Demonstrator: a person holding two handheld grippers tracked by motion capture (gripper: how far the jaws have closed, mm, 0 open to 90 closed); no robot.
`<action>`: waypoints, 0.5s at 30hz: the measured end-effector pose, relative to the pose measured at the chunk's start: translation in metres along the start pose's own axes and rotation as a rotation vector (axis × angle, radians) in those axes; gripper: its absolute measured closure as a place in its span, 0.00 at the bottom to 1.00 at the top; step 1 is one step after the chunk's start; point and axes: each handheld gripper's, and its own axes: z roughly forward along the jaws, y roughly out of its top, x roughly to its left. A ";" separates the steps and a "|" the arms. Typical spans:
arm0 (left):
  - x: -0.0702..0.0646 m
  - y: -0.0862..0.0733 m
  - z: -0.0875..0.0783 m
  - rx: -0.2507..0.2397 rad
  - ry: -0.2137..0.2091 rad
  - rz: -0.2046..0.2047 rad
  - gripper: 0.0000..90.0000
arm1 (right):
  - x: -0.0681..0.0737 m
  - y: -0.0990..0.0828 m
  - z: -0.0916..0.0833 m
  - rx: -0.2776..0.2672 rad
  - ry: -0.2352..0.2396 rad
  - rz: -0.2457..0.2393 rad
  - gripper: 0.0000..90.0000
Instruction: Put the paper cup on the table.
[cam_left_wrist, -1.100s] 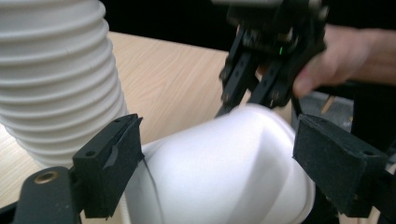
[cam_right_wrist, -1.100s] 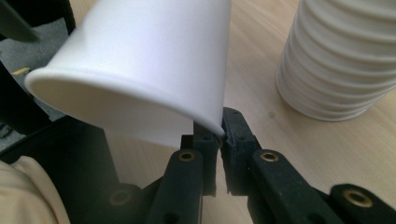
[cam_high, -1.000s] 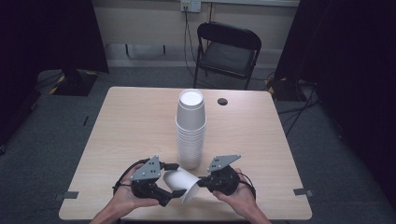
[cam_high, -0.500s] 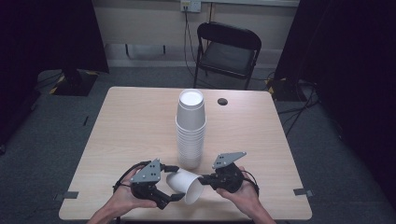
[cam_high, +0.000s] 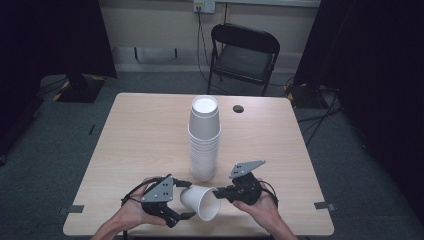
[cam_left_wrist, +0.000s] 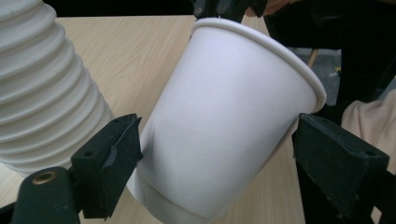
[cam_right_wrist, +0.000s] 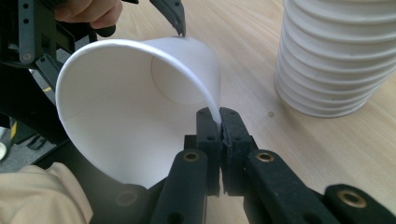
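A single white paper cup (cam_high: 200, 200) lies on its side in the air just above the table's near edge, its mouth towards my right hand. My left gripper (cam_high: 182, 211) straddles the cup's body (cam_left_wrist: 224, 121), with both pads against its wall. My right gripper (cam_high: 218, 192) is shut on the cup's rim (cam_right_wrist: 212, 105), one jaw inside the mouth and one outside. A tall stack of white cups (cam_high: 204, 140) stands upside down just beyond both hands. It sits at the left in the left gripper view (cam_left_wrist: 42, 84) and at the upper right in the right gripper view (cam_right_wrist: 336, 51).
The pale wooden table (cam_high: 140, 140) has a small dark round spot (cam_high: 238, 108) near its far edge. A black folding chair (cam_high: 245, 50) stands behind the table. Dark curtains hang at both sides.
The cup has tipped a little, so its mouth faces more towards the near right. Both hands have stayed about where they were.
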 end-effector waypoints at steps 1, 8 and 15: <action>0.000 0.000 0.000 0.005 0.004 0.010 0.17 | 0.000 0.000 0.000 0.000 0.004 0.004 0.98; -0.004 -0.001 0.006 0.042 0.037 0.060 0.16 | -0.002 0.001 0.000 -0.002 0.004 0.027 0.98; -0.006 -0.001 0.014 0.077 0.072 0.083 0.10 | 0.001 0.013 0.002 -0.019 0.004 0.041 0.98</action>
